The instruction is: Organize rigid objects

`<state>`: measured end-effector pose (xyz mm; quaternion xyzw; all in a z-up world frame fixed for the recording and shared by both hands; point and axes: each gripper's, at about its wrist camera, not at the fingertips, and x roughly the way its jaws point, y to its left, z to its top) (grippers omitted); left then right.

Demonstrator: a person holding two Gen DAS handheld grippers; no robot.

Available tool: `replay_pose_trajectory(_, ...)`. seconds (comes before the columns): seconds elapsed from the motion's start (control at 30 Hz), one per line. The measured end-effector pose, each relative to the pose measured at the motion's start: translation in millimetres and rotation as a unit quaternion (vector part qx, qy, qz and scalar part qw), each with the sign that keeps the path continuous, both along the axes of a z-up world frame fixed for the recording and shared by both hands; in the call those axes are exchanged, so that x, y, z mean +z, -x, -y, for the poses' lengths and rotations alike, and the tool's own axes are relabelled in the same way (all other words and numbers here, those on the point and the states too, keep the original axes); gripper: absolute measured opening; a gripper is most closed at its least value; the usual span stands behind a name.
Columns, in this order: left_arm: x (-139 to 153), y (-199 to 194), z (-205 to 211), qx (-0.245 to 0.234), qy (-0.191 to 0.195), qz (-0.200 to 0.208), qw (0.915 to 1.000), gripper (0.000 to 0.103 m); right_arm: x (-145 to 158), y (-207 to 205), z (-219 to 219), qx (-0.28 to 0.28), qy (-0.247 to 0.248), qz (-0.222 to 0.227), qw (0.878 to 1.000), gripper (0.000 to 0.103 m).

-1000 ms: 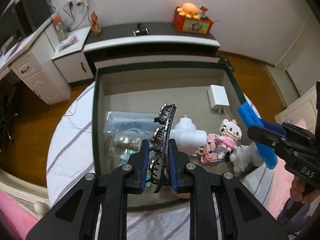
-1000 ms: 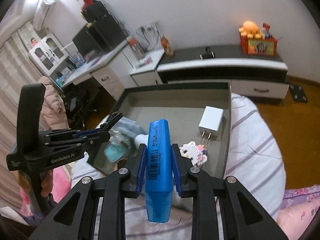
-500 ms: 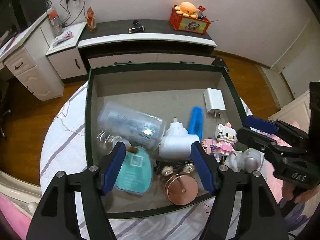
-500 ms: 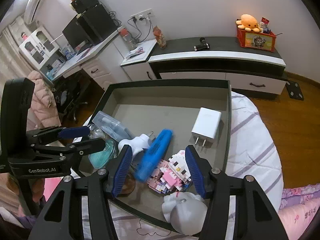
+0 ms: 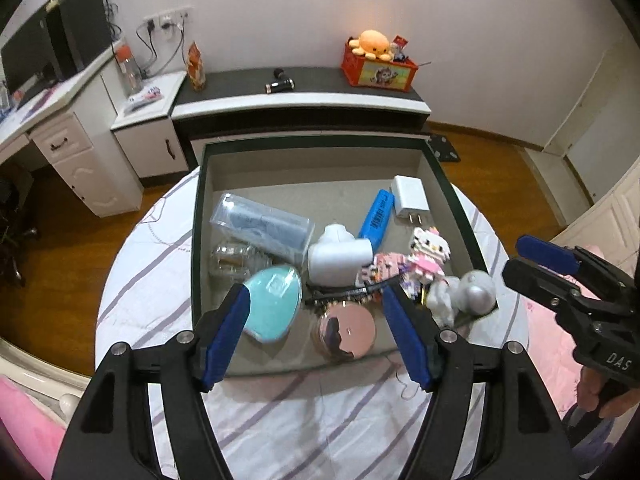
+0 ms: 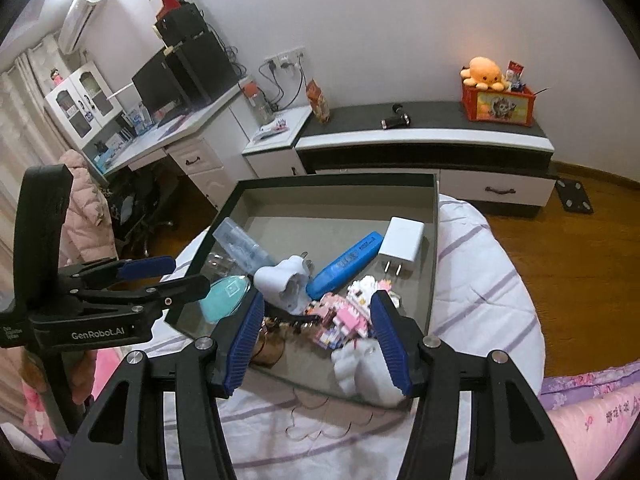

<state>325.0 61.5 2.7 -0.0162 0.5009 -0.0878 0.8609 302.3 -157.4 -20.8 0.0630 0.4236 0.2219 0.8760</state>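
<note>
A dark-rimmed grey box (image 5: 320, 142) (image 6: 336, 179) sits on a striped round surface. In it lie a blue marker (image 5: 376, 216) (image 6: 346, 258), a black hair clip (image 5: 348, 294), a white charger (image 5: 410, 198) (image 6: 402, 242), a white plug adapter (image 5: 336, 256) (image 6: 282, 280), a pink block figure (image 5: 416, 258) (image 6: 344, 316), a clear case (image 5: 262, 226), a teal object (image 5: 274, 300) and a rose-gold disc (image 5: 344, 332). My left gripper (image 5: 320, 336) (image 6: 160, 274) is open and empty above the box's near edge. My right gripper (image 6: 318, 340) (image 5: 532, 258) is open and empty at the box's near right corner.
A white and grey figurine (image 5: 460, 296) (image 6: 366, 368) leans at the box's near right corner. A low black-and-white cabinet (image 5: 300, 100) with an orange toy crate (image 5: 378, 66) stands behind. A white desk (image 6: 176, 136) is at the left, wood floor around, pink bedding (image 6: 592, 420) at the near right.
Both grippers opened and pulled back. The left one let go of the black hair clip and the right one let go of the blue marker; both now lie in the box.
</note>
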Motion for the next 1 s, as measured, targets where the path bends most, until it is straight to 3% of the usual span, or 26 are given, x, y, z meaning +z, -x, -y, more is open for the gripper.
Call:
replay_pose_trajectory(0.37, 22.0, 99.7, 5.3, 0.014, -0.033, 0.096, 0.9948, 0.074, 19.2, 99.9, 6.9, -0.036, 0.009, 0.083, 0.996, 0.058)
replay_pose_trajectory(0.47, 31.5, 127.2, 7.0, 0.023, -0.035, 0.140, 0.9893, 0.085, 28.0, 135.8, 5.5, -0.043, 0.016, 0.121, 0.992, 0.062)
replay_pose_trajectory(0.63, 42.6, 170.4, 14.1, 0.028, -0.045, 0.210, 0.9764, 0.095, 39.7, 177.3, 3.9, -0.070, 0.035, 0.187, 0.979, 0.073)
replay_pose_trajectory(0.8, 42.8, 202.4, 15.7, 0.029, -0.025, 0.237, 0.9707, 0.098, 41.2, 209.0, 0.2, -0.087, 0.048, 0.230, 0.968, 0.073)
replay_pose_trajectory(1.0, 35.8, 230.8, 13.3, 0.057, -0.027, 0.269, 0.9609, 0.098, 32.4, 235.3, 2.2, -0.113, 0.068, 0.265, 0.955, 0.073)
